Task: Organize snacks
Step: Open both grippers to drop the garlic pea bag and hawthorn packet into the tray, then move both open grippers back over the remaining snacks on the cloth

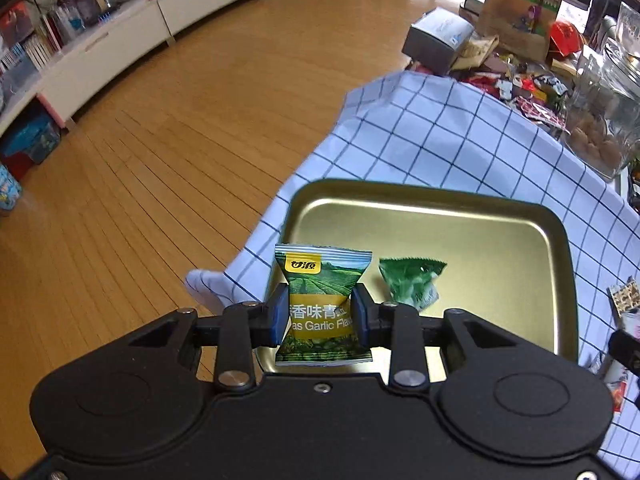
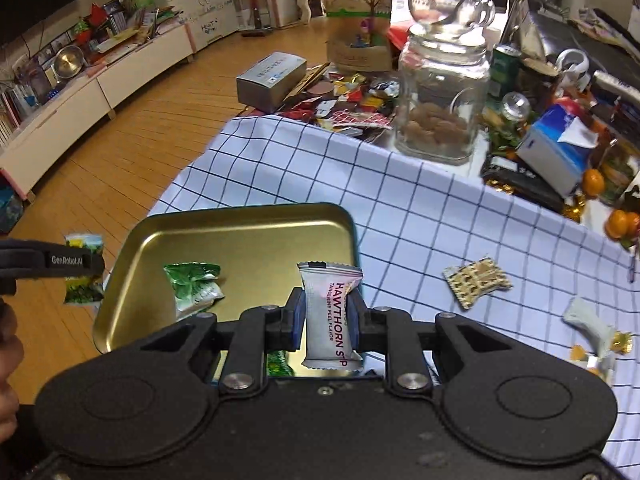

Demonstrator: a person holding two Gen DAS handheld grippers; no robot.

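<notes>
A gold metal tray [image 1: 500,208] [image 2: 248,216] sits on the blue-checked cloth with a green wrapped snack [image 1: 412,280] [image 2: 192,284] lying in it. My left gripper [image 1: 320,316] is shut on a green-and-yellow garlic pea packet [image 1: 320,276], held over the tray's near left corner; that packet [image 2: 84,264] also shows at the left edge of the right wrist view. My right gripper [image 2: 326,320] is shut on a white hawthorn strip packet [image 2: 326,308], upright above the tray's near right edge.
Loose snacks lie on the cloth [image 2: 440,208] to the right: a patterned square packet [image 2: 478,280] and a pale wrapped candy [image 2: 592,324]. A glass jar [image 2: 440,92], a grey box [image 2: 270,78], a tissue box [image 2: 556,148] and a heap of wrappers crowd the far side. The table edge drops to wood floor [image 1: 160,140] on the left.
</notes>
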